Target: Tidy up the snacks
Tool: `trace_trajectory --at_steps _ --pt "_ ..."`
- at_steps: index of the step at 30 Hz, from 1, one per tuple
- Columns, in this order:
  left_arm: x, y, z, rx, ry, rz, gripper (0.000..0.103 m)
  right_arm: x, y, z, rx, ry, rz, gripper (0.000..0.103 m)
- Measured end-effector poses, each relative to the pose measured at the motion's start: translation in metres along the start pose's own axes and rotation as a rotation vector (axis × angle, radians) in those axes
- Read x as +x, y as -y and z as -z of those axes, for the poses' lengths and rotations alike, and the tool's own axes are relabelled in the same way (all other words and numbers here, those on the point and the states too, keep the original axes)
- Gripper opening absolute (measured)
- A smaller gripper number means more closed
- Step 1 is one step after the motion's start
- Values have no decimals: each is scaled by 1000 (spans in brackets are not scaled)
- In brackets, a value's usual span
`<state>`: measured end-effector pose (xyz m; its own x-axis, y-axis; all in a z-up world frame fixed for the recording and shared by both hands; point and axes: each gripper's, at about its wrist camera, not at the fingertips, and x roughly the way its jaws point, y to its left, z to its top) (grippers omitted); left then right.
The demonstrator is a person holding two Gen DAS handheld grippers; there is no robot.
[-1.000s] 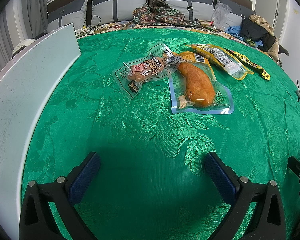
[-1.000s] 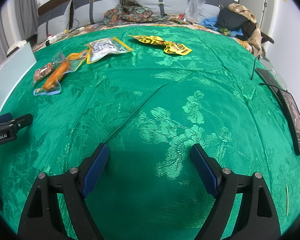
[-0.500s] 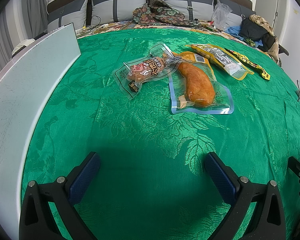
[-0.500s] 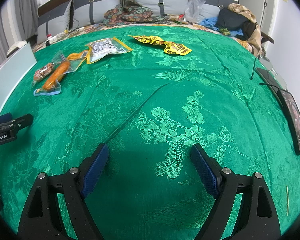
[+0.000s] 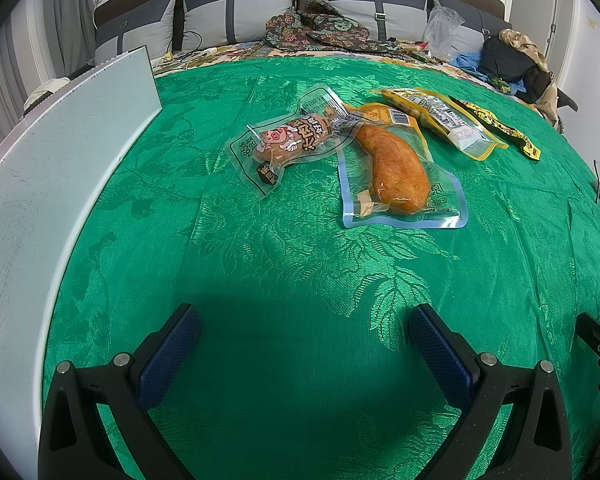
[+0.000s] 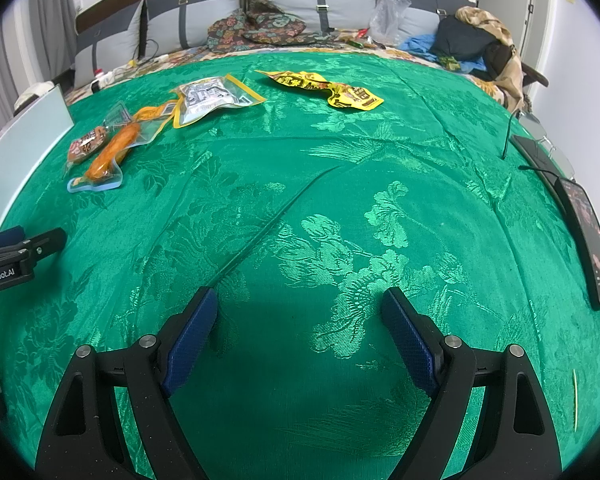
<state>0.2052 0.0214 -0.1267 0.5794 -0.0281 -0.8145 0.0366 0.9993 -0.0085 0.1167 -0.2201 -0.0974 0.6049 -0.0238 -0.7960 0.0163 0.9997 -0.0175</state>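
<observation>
A white board [image 5: 60, 184] stands along the left edge of the green cloth [image 5: 300, 264]. The left gripper [image 5: 304, 340] hangs low over the cloth's near part, its jaws wide apart and holding nothing. Beyond it, toward the far left of the cloth, lies the sausage pack [image 5: 288, 140], its right end overlapping the drumstick pack [image 5: 396, 172] just beside it. Farther right lies a yellow-rimmed pack [image 5: 440, 120], then the yellow pouch [image 6: 328, 86] nearer the far edge. The right gripper [image 6: 300, 320] hovers over the near middle of the cloth, jaws spread and empty, well apart from every snack. A phone [image 6: 588, 236] rests along the right edge.
</observation>
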Motion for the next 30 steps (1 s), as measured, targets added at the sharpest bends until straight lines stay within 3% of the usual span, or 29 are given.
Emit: trace_trajectory --at_steps 14,18,20,22,25,27,30 --pt "-1 2 2 -8 -7 -6 103 0 -1 0 0 0 0 87" --pt "0 2 -6 83 -150 53 103 0 -1 0 0 0 0 87" --pt "2 -3 -19 100 -210 113 103 0 -1 0 0 0 1 87" --pt "-3 -10 -40 83 -188 157 103 0 -1 0 0 -1 0 87" --pt "-8 -20 -85 81 -113 153 103 0 -1 0 0 -1 0 87" --pt "2 -22 -114 102 -111 124 103 0 -1 0 0 -1 0 87" --pt "34 -17 -133 189 -238 170 99 0 -1 0 0 -1 0 87"
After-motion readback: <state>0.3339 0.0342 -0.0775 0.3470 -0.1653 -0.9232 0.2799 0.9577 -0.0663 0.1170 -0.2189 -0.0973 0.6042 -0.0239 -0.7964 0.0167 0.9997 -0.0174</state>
